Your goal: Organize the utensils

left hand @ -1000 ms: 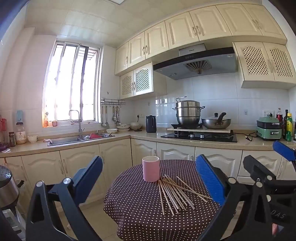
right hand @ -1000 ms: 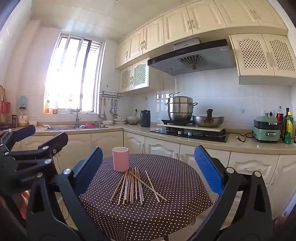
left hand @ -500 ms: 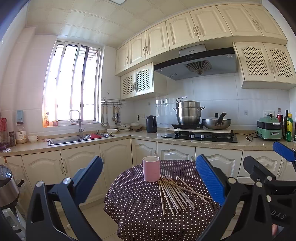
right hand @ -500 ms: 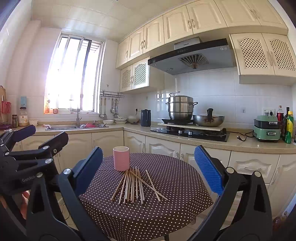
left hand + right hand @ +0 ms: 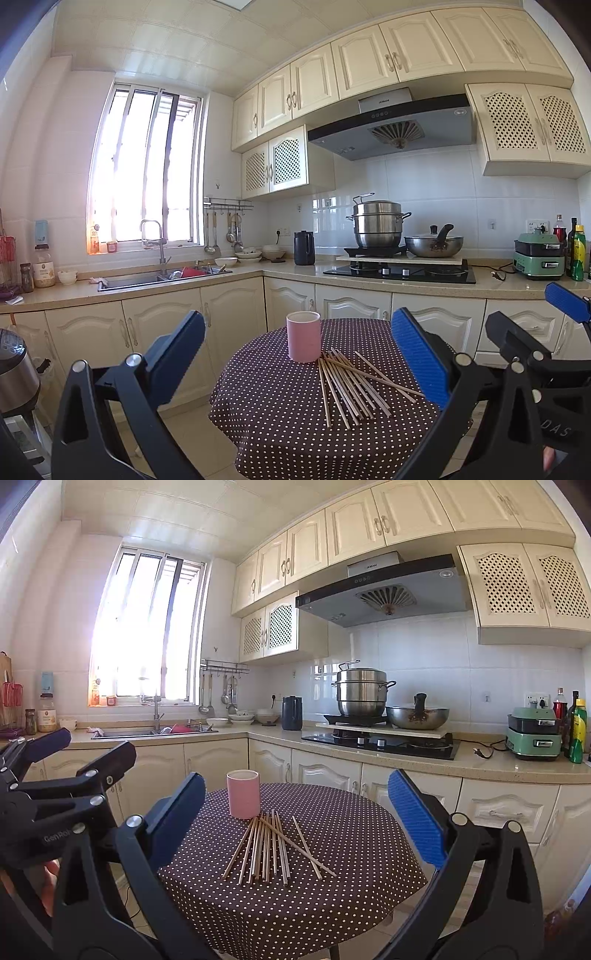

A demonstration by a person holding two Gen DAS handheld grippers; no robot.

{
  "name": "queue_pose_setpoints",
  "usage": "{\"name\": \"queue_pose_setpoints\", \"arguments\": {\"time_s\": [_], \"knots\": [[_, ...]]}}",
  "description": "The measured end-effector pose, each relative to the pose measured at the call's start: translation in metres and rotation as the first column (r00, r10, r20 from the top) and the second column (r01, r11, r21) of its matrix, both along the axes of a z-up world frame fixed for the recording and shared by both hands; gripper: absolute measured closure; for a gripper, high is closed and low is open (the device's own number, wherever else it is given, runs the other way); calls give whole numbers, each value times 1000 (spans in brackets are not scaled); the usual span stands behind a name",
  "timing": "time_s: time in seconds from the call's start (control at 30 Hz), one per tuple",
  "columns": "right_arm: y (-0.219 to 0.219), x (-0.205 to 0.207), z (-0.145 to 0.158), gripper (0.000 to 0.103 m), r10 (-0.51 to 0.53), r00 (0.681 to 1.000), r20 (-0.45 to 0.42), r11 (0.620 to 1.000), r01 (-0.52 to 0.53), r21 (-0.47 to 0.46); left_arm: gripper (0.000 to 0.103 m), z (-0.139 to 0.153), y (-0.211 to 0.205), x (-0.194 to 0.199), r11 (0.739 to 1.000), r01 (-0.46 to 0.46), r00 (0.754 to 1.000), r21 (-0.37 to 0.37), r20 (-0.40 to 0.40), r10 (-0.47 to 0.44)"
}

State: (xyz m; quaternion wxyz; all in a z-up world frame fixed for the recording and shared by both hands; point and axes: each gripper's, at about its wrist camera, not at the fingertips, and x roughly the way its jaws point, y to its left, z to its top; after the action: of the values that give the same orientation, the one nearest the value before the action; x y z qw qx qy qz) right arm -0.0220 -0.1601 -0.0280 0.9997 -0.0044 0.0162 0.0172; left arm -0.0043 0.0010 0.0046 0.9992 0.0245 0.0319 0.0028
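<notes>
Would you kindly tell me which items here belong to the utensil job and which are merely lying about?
Job: chopsticks loose on the table; pink cup beside them.

Lying about: steamer pot, wok, kettle, green cooker, bottles.

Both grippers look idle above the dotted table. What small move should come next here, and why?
Probably lower the right gripper toward the chopsticks. Both it and the left gripper are open and empty, held back from the table. The chopsticks lie loose and fanned beside the upright pink cup, none of them in it.
</notes>
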Motion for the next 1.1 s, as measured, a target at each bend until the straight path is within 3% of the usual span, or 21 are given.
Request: {"name": "queue_pose_setpoints", "arguments": {"time_s": [1.1], "knots": [[4, 4, 0, 6, 11, 1000, -10, 1000, -12, -8, 4, -3, 8, 1, 1000, -10, 1000, -5, -3, 10]]}}
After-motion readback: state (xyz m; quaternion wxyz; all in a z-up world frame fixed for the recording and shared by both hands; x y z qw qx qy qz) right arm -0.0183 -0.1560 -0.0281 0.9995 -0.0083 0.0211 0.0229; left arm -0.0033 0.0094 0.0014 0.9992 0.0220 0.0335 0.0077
